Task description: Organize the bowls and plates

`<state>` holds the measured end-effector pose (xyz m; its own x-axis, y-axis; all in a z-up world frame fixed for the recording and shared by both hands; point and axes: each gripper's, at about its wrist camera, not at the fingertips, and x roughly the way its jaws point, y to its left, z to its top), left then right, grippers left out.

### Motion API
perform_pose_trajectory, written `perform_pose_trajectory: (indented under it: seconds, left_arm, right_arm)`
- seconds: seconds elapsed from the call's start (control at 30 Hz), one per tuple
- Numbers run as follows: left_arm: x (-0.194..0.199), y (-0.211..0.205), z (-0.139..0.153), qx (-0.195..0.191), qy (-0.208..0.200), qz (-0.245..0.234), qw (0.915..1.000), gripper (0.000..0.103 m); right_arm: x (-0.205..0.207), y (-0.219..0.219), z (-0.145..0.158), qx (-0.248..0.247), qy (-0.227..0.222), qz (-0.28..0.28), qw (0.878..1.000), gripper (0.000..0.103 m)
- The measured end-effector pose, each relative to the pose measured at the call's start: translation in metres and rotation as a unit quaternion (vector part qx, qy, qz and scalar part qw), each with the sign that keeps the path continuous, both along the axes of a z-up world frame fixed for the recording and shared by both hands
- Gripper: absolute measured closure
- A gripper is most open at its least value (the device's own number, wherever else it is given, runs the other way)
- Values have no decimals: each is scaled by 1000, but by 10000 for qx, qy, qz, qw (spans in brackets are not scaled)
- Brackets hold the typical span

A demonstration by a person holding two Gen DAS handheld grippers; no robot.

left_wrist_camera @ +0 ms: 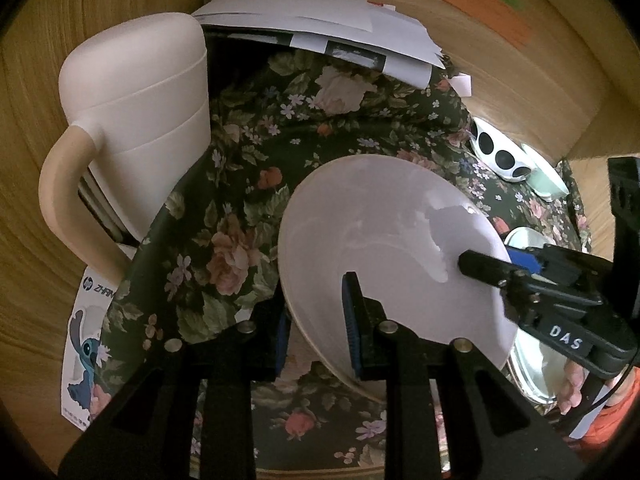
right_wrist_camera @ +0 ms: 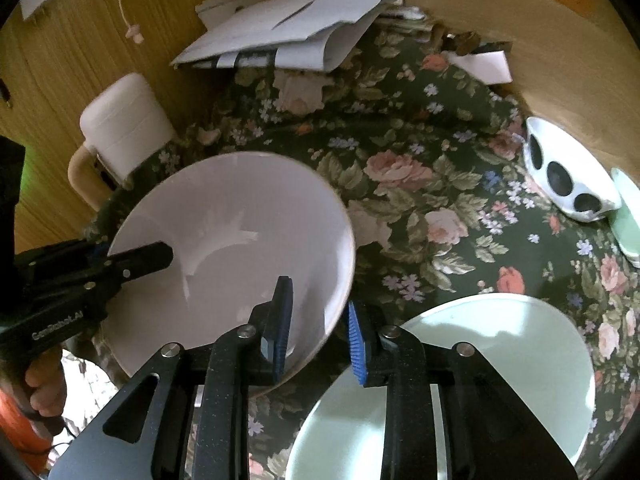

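A white bowl (left_wrist_camera: 384, 240) is held above the floral tablecloth by both grippers. My left gripper (left_wrist_camera: 316, 320) is shut on its near rim, one finger inside and one outside. My right gripper (right_wrist_camera: 318, 328) is shut on the opposite rim of the same bowl (right_wrist_camera: 232, 240). The right gripper also shows in the left wrist view (left_wrist_camera: 480, 264) reaching in from the right. A pale green plate (right_wrist_camera: 480, 360) lies on the cloth below the right gripper. A white bowl with black dots (right_wrist_camera: 568, 172) and a green dish (right_wrist_camera: 628, 216) sit at the far right.
A white appliance with a beige handle (left_wrist_camera: 136, 120) stands at the left. A stack of papers (left_wrist_camera: 320, 28) lies at the back. Wooden walls (left_wrist_camera: 540, 80) close in the back and sides. A printed card (left_wrist_camera: 86, 340) lies at the left edge.
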<state>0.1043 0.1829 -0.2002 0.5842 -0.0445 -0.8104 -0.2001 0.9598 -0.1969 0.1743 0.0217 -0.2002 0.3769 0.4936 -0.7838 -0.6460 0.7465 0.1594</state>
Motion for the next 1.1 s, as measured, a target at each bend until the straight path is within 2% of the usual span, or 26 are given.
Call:
perform_pose_trajectory:
  seconds: [0.03, 0.1, 0.17, 0.37, 0.6, 0.83, 1.1]
  left_arm:
    - [-1, -1, 3, 97, -63, 47, 9999, 73]
    - [-4, -3, 13, 325, -248, 93, 9991, 58]
    - [-7, -5, 25, 482, -457, 99, 9977, 52]
    - [-4, -18, 56, 658, -803, 0, 9946, 43]
    - [13, -52, 78, 755, -1024, -284, 9915, 38]
    - [38, -91, 94, 883, -1318, -713, 9848, 27]
    - [77, -132, 98, 1015, -1406, -987, 9799, 18]
  right_arm:
    - [0, -3, 4, 58, -37, -13, 10000, 78]
    - [0, -8, 11, 121, -122, -45, 9998, 76]
    - [0, -15, 19, 183, -227, -80, 9995, 72]
    - [3, -41, 42, 334, -519, -309, 9976, 63]
    - [17, -81, 61, 417, -765, -712, 9936, 61]
    - [40, -128, 73, 456, -936, -1228, 9870, 60]
    - [73, -174, 77, 582, -1068, -1771, 9766, 51]
